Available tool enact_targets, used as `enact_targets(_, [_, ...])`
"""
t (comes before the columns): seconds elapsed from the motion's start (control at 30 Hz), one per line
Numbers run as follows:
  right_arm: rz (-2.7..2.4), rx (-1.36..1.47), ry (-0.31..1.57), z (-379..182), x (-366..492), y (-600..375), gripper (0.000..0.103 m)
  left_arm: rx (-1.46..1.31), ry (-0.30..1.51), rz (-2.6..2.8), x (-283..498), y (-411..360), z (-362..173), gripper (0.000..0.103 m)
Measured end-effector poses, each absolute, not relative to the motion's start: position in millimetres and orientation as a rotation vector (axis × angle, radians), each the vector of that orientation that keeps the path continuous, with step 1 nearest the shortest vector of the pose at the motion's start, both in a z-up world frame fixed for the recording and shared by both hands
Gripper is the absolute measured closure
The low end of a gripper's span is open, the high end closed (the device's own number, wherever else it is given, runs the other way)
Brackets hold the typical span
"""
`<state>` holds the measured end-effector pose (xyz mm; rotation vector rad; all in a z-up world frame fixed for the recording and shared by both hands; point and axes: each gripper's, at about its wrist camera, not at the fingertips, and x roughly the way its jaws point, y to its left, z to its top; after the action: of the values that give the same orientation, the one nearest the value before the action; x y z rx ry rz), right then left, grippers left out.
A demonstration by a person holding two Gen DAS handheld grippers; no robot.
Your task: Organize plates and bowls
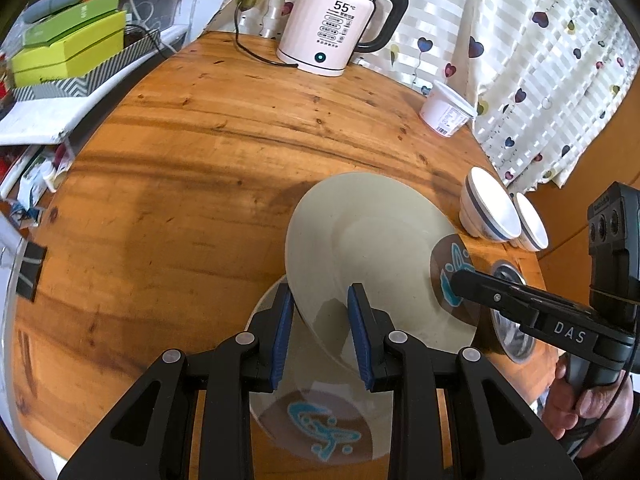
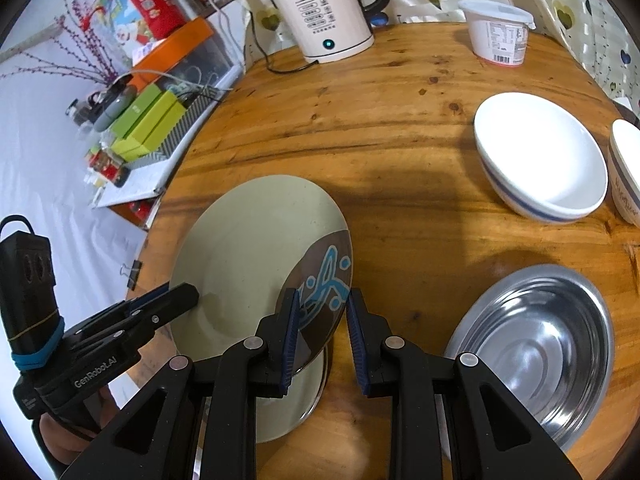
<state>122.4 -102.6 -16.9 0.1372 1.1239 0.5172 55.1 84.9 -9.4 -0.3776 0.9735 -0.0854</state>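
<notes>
Table: round wooden table (image 1: 192,184), seen from both gripper cameras.
Upper plate: beige plate (image 1: 360,240) with a brown patch and blue drawing at its rim, lifted off the wood and tilted, held between the two grippers at the near side of the table.
Lower plate: a second plate of the same design (image 1: 320,420) lies flat underneath, partly covered by the upper one; its blue drawing shows near the left gripper's base.
Left gripper: left gripper (image 1: 320,300) has its blue pads pinching the near-left rim of the upper plate, one pad on each face.
Right gripper: right gripper (image 2: 322,300) pinches the opposite rim, right at the brown patch with the blue drawing.
Hands: a hand (image 1: 580,408) grasps the right gripper's handle in the left view; another hand (image 2: 64,440) shows dimly below the left gripper in the right view.
Steel bowl: shiny steel bowl (image 2: 540,344) sits just right of the plates.
White bowls: white bowl with a blue band (image 2: 540,160) stands farther right, another white bowl (image 2: 626,168) just beside it.
Far edge: electric kettle (image 1: 332,28) and a white lidded tub (image 1: 446,110).
Beyond the left edge: green boxes (image 1: 68,48) stacked on a cluttered shelf.
</notes>
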Motion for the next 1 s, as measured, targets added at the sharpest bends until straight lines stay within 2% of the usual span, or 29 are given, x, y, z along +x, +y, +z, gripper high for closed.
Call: enact_targets(1.0, [0.581, 0.076, 1.162, -32, 84, -93, 0.080, -0.393, 0.976, -0.003, -1, 81, -19, 0.074])
